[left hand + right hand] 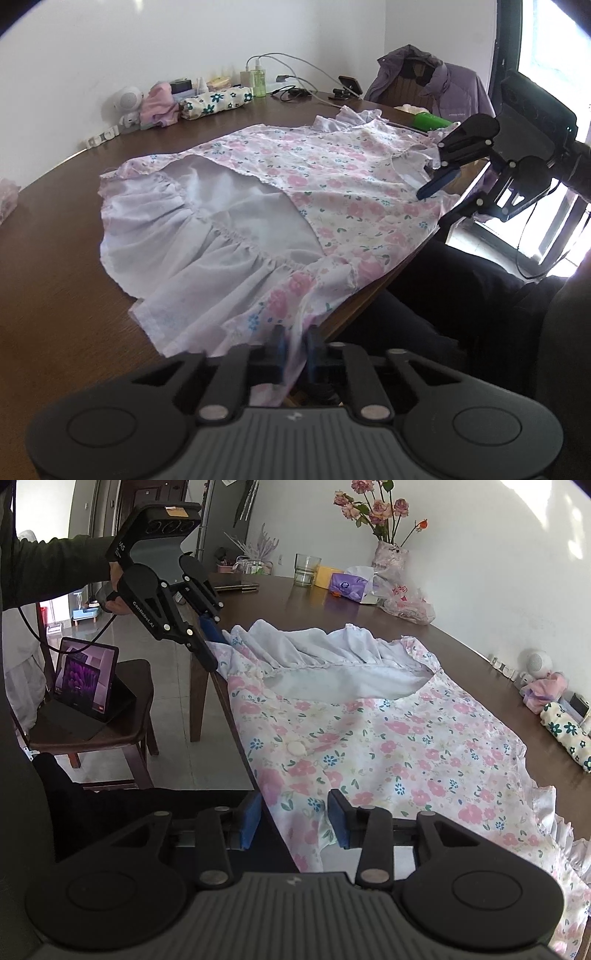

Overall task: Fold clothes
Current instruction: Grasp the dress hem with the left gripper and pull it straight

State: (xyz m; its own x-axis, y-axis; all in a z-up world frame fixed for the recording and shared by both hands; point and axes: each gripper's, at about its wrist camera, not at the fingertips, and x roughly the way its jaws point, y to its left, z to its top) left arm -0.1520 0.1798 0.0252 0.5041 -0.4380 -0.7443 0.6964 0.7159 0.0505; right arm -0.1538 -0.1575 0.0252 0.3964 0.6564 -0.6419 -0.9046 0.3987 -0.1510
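Note:
A pink-and-blue floral dress [325, 184] with a pale lilac lining lies spread on the brown wooden table [55, 266]; it also shows in the right wrist view [388, 746]. My left gripper [295, 349] is shut on the dress hem at the table's near edge; it appears in the right wrist view [212, 638] pinching that corner. My right gripper [295, 821] is open, its blue pads either side of the dress edge at the table's side. In the left wrist view it [439, 177] sits at the dress's far right corner.
Along the wall stand a floral pouch [216, 101], pink cloth, a green bottle [259, 79] and cables. A vase of roses [391, 550], a glass [306, 568] and bags sit at the far end. A chair with a tablet [86, 679] stands beside the table.

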